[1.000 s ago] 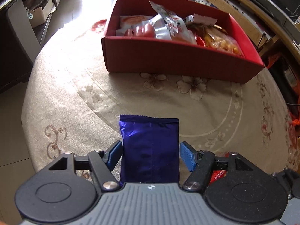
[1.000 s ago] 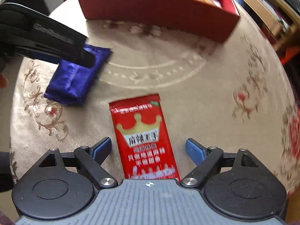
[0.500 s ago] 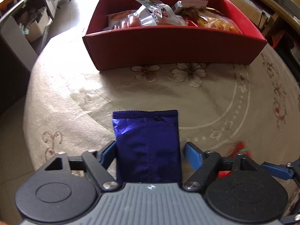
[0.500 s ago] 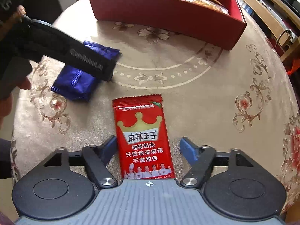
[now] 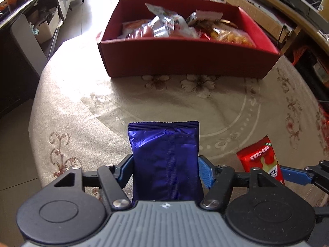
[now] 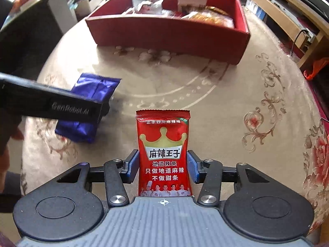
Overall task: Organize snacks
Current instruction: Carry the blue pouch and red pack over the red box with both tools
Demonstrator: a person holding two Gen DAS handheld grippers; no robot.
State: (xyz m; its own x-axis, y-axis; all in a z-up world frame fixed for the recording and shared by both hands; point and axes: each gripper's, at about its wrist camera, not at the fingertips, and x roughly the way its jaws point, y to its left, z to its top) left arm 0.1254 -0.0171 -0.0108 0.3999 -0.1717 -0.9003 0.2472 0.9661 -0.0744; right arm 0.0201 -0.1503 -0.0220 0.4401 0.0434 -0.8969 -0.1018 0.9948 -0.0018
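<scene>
At the table's near edge, the left gripper is closing, its blue pads against the blue packet, whose lower end is hidden. Beside it, the right gripper is closing on the red packet. Across the table, the red box holds jumbled snack packs, blurred.

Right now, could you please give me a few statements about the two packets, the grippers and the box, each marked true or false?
1. The blue packet sits between the left gripper's pads. True; the jaws are closing on it.
2. The red packet lies inside the red box. False: it is between the right gripper's closing pads, short of the box.
3. The box already holds several snacks. True.
4. The box stands on a bare wooden table. False: a floral tablecloth lies under it.
</scene>
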